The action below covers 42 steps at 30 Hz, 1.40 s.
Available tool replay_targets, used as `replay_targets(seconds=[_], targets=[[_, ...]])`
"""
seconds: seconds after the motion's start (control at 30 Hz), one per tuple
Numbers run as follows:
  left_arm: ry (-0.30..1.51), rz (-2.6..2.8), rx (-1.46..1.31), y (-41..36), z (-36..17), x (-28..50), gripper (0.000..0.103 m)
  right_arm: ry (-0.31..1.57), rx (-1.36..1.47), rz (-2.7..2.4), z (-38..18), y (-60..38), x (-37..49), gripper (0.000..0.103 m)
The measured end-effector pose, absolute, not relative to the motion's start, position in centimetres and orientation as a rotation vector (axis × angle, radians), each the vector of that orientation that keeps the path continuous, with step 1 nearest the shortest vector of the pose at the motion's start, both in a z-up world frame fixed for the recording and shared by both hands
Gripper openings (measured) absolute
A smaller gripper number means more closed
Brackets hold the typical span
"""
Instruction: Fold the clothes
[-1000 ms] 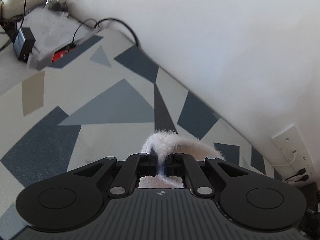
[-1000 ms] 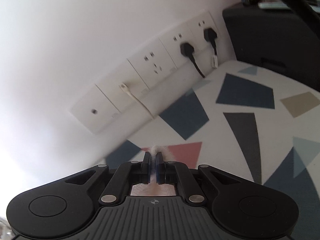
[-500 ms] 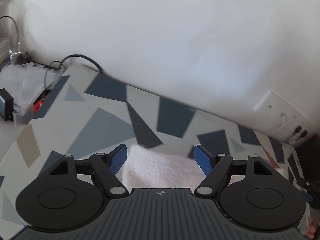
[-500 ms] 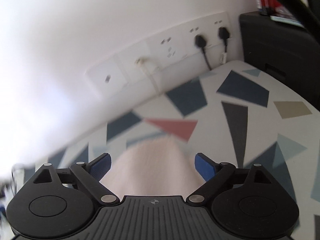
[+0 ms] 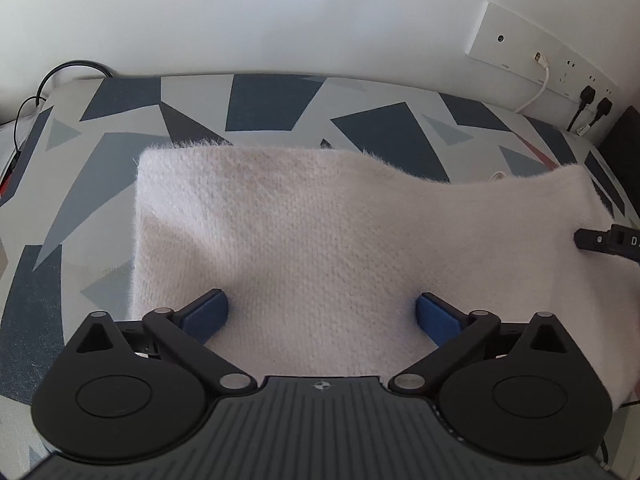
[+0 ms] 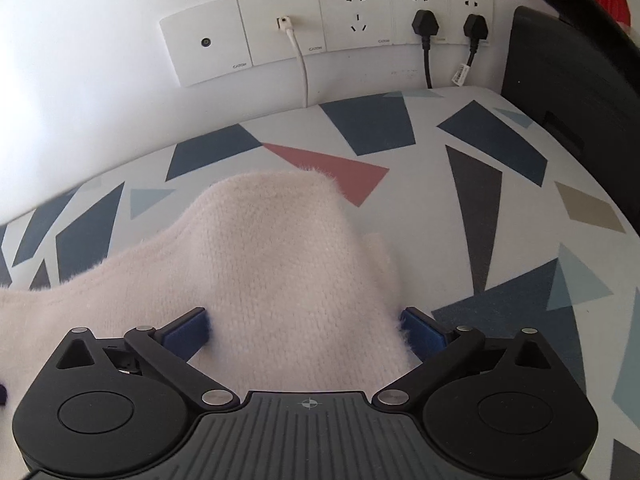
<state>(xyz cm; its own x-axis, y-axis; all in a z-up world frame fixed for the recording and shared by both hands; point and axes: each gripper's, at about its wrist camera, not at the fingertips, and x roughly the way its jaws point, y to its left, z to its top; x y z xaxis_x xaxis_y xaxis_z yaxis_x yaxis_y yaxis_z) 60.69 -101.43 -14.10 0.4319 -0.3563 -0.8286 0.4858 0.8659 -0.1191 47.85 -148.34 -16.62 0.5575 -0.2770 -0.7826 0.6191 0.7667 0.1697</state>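
Both tongs stand spread wide, gripping nothing: the left gripper (image 5: pixel 322 316) and right gripper (image 6: pixel 306 330) hover over a fuzzy, pale pink knit garment (image 5: pixel 320 236). It lies folded on the geometric-patterned table (image 6: pixel 500 216), its far edge hairy, near a wall socket panel (image 6: pixel 320 28).

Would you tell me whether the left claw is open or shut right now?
Open. The left claw has its blue pads spread wide apart above the pink sweater, gripping nothing.

Both wrist cameras are looking down close over the sweater (image 5: pixel 320 232) (image 6: pixel 272 260). Each is facing the wall sockets (image 5: pixel 560 72) (image 6: pixel 360 20); both are sharing these.
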Motion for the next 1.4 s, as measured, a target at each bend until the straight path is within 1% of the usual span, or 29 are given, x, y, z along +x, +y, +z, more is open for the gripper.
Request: replay_targets(seconds=[0.13, 0.2, 0.27, 0.37, 0.5, 0.63, 0.7, 0.9, 1.13, 1.4], targets=[[1.012, -0.503, 0.130, -100.9, -13.3, 60.8, 0.103, 0.785, 0.517, -0.574, -15.6, -148.3, 46.5, 0.100], [1.017, -0.482, 0.112, -100.4, -12.6, 60.7, 0.102, 0.758, 0.532, -0.556, -14.8, -147.9, 44.9, 0.102], [1.023, -0.461, 0.098, -99.8, -12.2, 60.6, 0.102, 0.739, 0.525, -0.525, -14.5, -147.5, 43.2, 0.102], [1.042, -0.437, 0.093, -98.5, -12.6, 60.5, 0.102, 0.749, 0.520, -0.476, -15.0, -147.5, 41.1, 0.102], [1.066, -0.404, 0.087, -96.7, -13.0, 60.2, 0.102, 0.731, 0.592, -0.490, -15.7, -148.6, 39.4, 0.102], [1.122, -0.377, 0.031, -95.1, -14.4, 60.2, 0.103, 0.788, 0.613, -0.466, -16.9, -148.9, 40.8, 0.102], [1.105, -0.359, 0.003, -94.9, -14.8, 59.8, 0.103, 0.804, 0.563, -0.470, -17.0, -148.4, 41.7, 0.102], [1.052, -0.370, 0.084, -95.8, -15.1, 59.3, 0.103, 0.840, 0.463, -0.483, -17.2, -147.1, 43.4, 0.102], [0.986, -0.350, 0.077, -95.8, -15.6, 58.4, 0.103, 0.836, 0.452, -0.503, -17.3, -146.8, 43.6, 0.102], [1.031, -0.351, 0.078, -95.9, -15.4, 59.1, 0.103, 0.819, 0.436, -0.507, -17.5, -146.4, 43.4, 0.102]])
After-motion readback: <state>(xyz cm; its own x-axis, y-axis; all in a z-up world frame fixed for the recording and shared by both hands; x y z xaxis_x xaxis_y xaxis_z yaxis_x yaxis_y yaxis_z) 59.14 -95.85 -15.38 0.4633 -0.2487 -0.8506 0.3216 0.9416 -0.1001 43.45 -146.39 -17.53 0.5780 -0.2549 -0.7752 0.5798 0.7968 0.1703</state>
